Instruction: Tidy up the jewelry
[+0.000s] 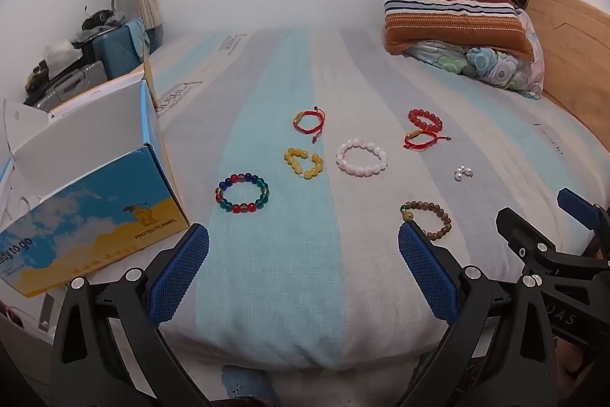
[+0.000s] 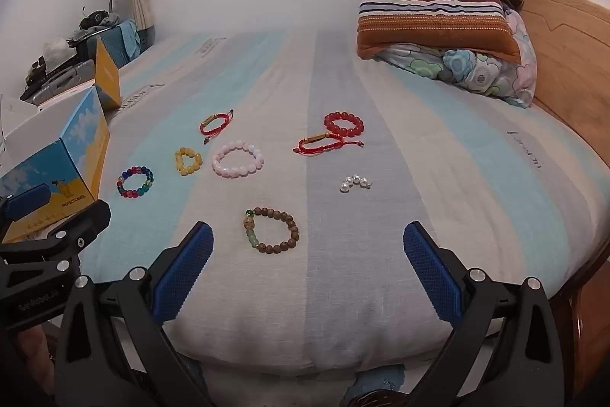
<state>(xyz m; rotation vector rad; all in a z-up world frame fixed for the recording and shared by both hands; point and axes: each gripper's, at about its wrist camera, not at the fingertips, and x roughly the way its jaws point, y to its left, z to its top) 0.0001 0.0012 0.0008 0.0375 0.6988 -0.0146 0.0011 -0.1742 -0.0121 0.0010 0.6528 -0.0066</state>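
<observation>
Jewelry spread on the bed (image 1: 289, 292), open box (image 1: 95, 201) at near left; nothing picked up.
Left gripper (image 1: 303, 246) and right gripper (image 2: 309, 246): jaws wide, empty. Nearest piece, wooden bead bracelet (image 2: 272, 230), lies flat ahead of the right gripper; best pinched across one side of the ring, pressing lightly into soft bedding.
</observation>
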